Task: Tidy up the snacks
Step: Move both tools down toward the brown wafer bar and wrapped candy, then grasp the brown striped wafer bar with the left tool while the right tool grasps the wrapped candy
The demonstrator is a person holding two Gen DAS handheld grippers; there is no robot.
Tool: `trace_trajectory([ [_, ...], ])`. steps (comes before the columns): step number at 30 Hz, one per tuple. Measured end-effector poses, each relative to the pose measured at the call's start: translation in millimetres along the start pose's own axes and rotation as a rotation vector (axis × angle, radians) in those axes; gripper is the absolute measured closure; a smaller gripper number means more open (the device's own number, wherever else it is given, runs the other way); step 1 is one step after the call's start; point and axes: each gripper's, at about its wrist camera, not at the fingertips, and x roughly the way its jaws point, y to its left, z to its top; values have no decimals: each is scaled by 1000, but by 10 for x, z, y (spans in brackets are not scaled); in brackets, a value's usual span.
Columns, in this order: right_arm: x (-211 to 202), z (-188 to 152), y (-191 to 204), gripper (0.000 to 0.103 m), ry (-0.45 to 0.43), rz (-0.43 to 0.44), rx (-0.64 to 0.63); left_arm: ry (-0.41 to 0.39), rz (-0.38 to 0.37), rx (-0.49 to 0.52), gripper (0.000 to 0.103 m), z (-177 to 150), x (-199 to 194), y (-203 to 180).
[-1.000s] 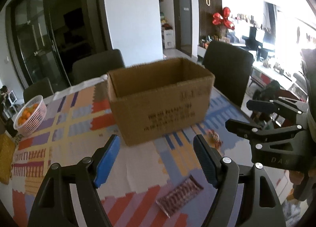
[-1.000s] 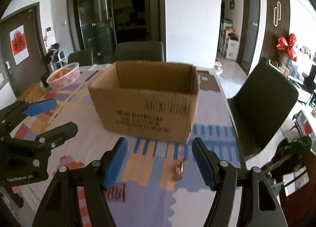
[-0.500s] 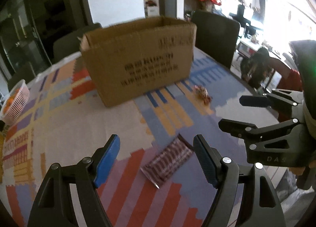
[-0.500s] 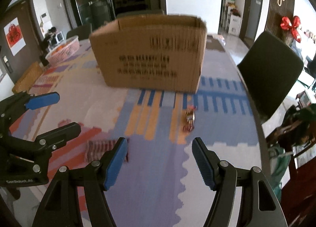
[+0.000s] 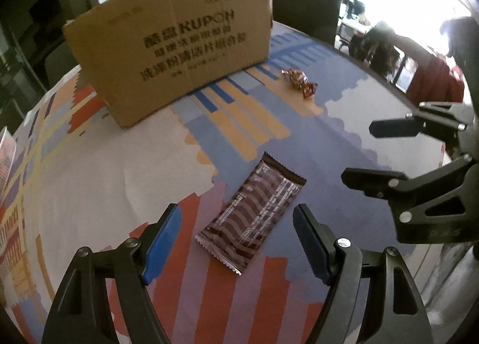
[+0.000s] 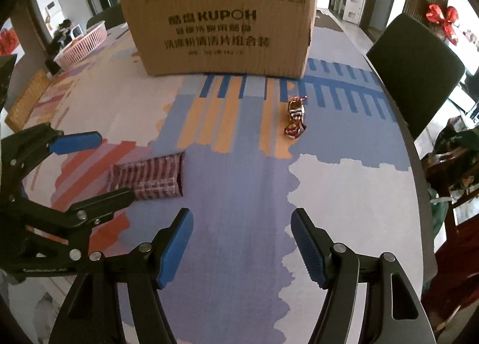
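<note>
The reach is the step in hand: the left gripper (image 5: 236, 242), jaws apart and empty, hangs over the dark wrapped snack bar (image 5: 253, 215) lying mid-tabletop, short of the cardboard box (image 5: 179, 44); the right gripper (image 6: 241, 249), also apart and empty, points toward the small foil-wrapped candy (image 6: 295, 117) near the tabletop's right edge. Next, I judge, each must drop to straddle its snack and close.

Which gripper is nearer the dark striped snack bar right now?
Left. The left gripper hangs open right over the snack bar, jaws straddling it. The right gripper is off to the bar's side, over bare tablecloth.
</note>
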Motion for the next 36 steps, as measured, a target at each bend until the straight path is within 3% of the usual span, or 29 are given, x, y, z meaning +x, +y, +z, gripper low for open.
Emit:
trace_trajectory([
  [10, 85, -23, -34, 35, 26, -6, 14, 23, 17, 65, 28, 36, 198, -74],
  [18, 84, -14, -68, 35, 23, -14, 25, 23, -71, 6, 50, 46, 259, -80],
  [23, 102, -4, -106, 35, 26, 2, 43, -5, -60, -36, 63, 64, 265, -118],
  [36, 92, 55, -227, 35, -7, 11, 69, -29, -52, -199, 70, 163, 234, -45],
])
